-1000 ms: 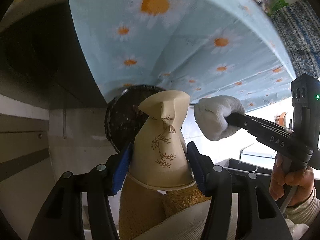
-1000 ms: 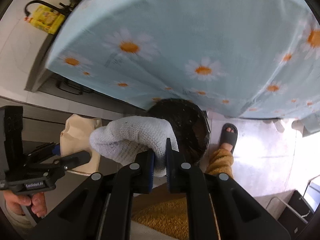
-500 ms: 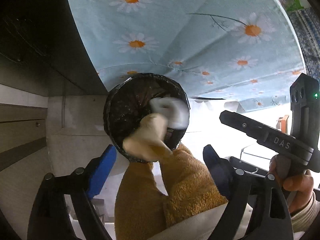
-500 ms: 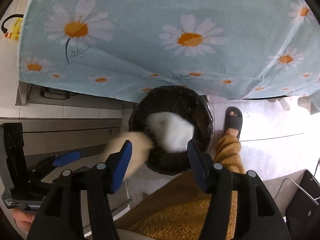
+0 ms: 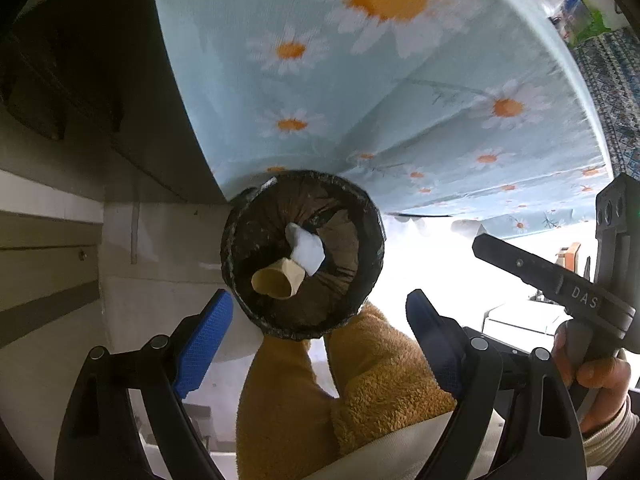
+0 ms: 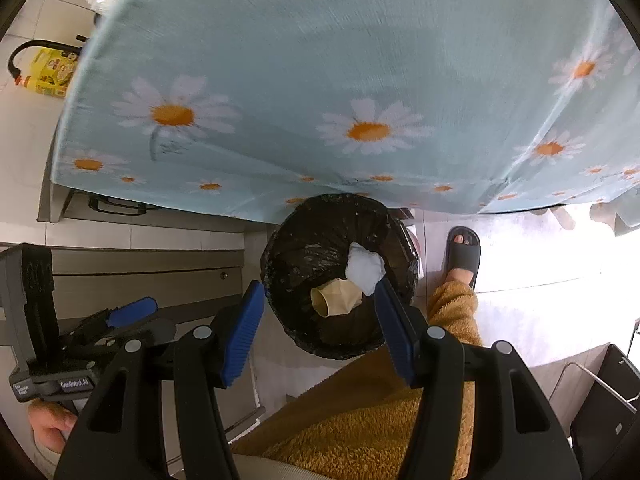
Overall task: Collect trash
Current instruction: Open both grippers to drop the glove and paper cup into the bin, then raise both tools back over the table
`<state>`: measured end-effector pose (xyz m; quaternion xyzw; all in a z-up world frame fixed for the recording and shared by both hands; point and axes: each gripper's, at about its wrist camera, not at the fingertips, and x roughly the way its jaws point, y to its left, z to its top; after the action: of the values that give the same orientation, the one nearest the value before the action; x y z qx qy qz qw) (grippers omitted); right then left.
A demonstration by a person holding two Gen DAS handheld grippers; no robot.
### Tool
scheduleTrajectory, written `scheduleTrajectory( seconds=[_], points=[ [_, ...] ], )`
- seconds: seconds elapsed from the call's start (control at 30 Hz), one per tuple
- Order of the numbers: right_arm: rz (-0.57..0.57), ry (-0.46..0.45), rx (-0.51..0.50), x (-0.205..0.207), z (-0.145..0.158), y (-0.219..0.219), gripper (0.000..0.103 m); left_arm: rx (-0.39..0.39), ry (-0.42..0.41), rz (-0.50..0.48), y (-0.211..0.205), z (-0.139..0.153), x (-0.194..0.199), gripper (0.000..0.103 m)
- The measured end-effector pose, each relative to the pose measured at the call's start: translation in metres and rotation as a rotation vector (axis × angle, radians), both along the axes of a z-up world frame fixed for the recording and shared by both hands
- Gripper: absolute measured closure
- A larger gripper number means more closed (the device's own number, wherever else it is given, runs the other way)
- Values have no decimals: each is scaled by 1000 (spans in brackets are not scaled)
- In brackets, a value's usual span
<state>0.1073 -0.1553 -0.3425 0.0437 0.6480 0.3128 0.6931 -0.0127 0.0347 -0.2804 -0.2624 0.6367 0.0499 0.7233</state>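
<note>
- The left tool [image 5: 318, 332] stands wide open, its blue pads well apart, with nothing between them and nothing touching them.
- The right tool [image 6: 320, 320] is also open, somewhat less wide, and its pads grip nothing.
- Both tools point steeply down over a round trash bin [image 6: 288, 240] lined with a black bag; the bin stands on the floor at the hanging edge of a light blue daisy-print cloth [image 6: 320, 80] that covers the worktop.
- A crushed beige paper cup [image 6: 334, 300] lies on its side inside the bin, its open mouth turned towards the left of the right wrist view.
- A crumpled white wad [image 6: 364, 268] lies in the bin too, touching the cup's far end.
- In the left wrist view the cup [image 5: 278, 280] and the wad [image 5: 306, 250] lie below the gap between the left tool's pads, apart from them.
- In the right wrist view the right pad overlaps the edge of the wad in the picture, but the wad lies down in the bin, not in the grip.
- The right tool's body shows at the right edge of the left wrist view, held by a hand [image 5: 596, 384].
- The person's legs in fuzzy mustard-coloured trousers [image 6: 380, 412] sit just beside the bin, and a foot in a dark slipper [image 6: 462, 252] rests on the pale floor to the bin's right.
- A yellow bottle [image 6: 52, 70] stands on the floor beyond the cloth's left corner.
</note>
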Motion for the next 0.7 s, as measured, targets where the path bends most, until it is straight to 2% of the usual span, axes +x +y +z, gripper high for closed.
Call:
scheduleTrajectory(
  seconds=[0.27,0.3,0.33,0.37,0.53,0.7],
  points=[
    [30,-112,41,-9,51,-6,45,50,-111,-16,1,47,3,17],
    [32,-127,46,-11,57,-7,44,52,-124,-19,1,53,4,17],
    [34,-149,48,-12,65,-7,38,60,-140,-29,1,61,4,17],
    [31,-164,49,-13,71,-9,36,68,-153,-31,2,68,4,17],
    [-3,-211,94,-18,100,-19,36,92,-231,-38,5,102,4,17],
    [-29,-283,121,-22,130,-28,29,107,-301,-50,8,132,5,17]
  ],
)
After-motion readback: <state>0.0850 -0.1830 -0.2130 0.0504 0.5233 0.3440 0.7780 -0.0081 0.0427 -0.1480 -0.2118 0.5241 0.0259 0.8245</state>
